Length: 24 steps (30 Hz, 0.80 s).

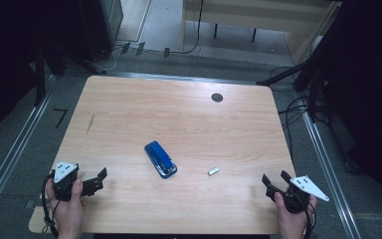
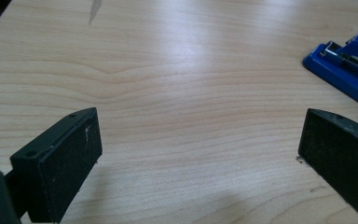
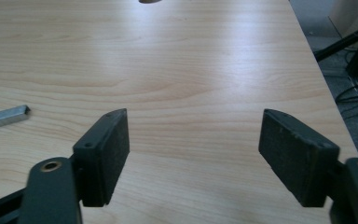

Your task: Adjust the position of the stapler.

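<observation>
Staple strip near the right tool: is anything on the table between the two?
Nothing visible. The staple strip lies alone on the bare wooden table, with open tabletop between it and the open right tool. The blue stapler sits on its far side, toward the left tool, so it is off that path.

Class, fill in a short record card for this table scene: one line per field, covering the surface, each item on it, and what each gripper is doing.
Surface: wooden table
Item 1: blue stapler, lying near the middle
Item 2: strip of staples, lying to the right of the stapler, apart from it
Left gripper: open, nothing between the jaws, at the near left edge
Right gripper: open, nothing between the jaws, at the near right edge
</observation>
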Available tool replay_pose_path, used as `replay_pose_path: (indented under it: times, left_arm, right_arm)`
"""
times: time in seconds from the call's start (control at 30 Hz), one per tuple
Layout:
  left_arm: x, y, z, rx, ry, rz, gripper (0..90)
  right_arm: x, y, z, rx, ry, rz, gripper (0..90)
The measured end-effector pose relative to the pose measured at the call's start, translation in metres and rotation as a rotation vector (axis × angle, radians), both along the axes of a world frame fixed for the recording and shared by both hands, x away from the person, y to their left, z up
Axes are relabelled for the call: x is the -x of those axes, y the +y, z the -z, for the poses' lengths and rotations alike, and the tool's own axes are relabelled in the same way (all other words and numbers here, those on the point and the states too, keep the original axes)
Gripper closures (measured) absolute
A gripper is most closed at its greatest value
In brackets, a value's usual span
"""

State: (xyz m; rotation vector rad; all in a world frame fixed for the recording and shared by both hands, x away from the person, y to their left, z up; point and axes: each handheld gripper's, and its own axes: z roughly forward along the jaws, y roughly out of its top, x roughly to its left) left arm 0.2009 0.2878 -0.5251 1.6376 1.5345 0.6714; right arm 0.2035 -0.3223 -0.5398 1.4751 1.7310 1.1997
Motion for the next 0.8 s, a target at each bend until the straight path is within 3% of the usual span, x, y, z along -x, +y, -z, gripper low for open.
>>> replay_pose_path:
  times: [0.13, 0.3, 0.47, 0.57, 0.8]
  left_arm:
    - [0.0, -0.003, 0.0, -0.034, 0.001, 0.011, 0.0]
    - [-0.001, -0.006, 0.0, -0.045, 0.01, 0.017, 0.0]
    - [-0.002, -0.007, 0.0, -0.053, 0.014, 0.021, 0.0]
    - [-0.001, -0.007, 0.0, -0.051, 0.013, 0.023, 0.0]
    - [-0.001, -0.008, 0.0, -0.063, 0.018, 0.025, 0.0]
  right_arm:
    - [0.0, 0.01, -0.001, 0.011, -0.005, -0.029, 29.2]
    - [0.001, 0.033, -0.007, 0.055, -0.028, -0.07, 30.7]
    - [-0.003, 0.057, -0.014, 0.055, 0.0, -0.149, 33.9]
    - [-0.005, 0.071, -0.019, 0.097, 0.007, -0.176, 34.0]
    - [-0.009, 0.094, -0.026, 0.074, 0.04, -0.245, 35.6]
